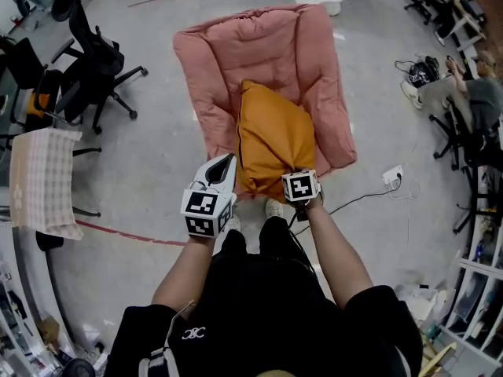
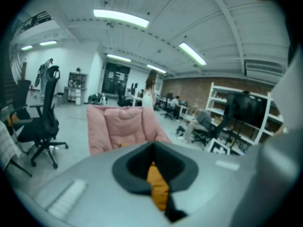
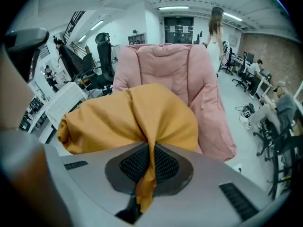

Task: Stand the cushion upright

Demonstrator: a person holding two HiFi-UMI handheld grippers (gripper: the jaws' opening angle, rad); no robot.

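Note:
An orange cushion (image 1: pixel 273 136) lies on the seat of a pink padded floor chair (image 1: pixel 236 49), tilted up at its near end. My left gripper (image 1: pixel 229 166) is shut on the cushion's near left corner. In the left gripper view a strip of orange cloth (image 2: pixel 156 186) is pinched between the jaws, with the pink chair (image 2: pixel 120 126) behind it. My right gripper (image 1: pixel 299 176) is shut on the near right corner. In the right gripper view the bunched cushion (image 3: pixel 118 119) rises in front of the pink chair (image 3: pixel 163 70), and its cloth (image 3: pixel 147 176) runs down between the shut jaws.
Black office chairs (image 1: pixel 94 65) and a seat draped in checked cloth (image 1: pixel 41 179) stand at the left. A power strip with a cable (image 1: pixel 391 175) lies on the floor at the right. A seated person (image 1: pixel 471 93) and shelving (image 1: pixel 479 289) are further right. My feet (image 1: pixel 273 208) stand just before the chair.

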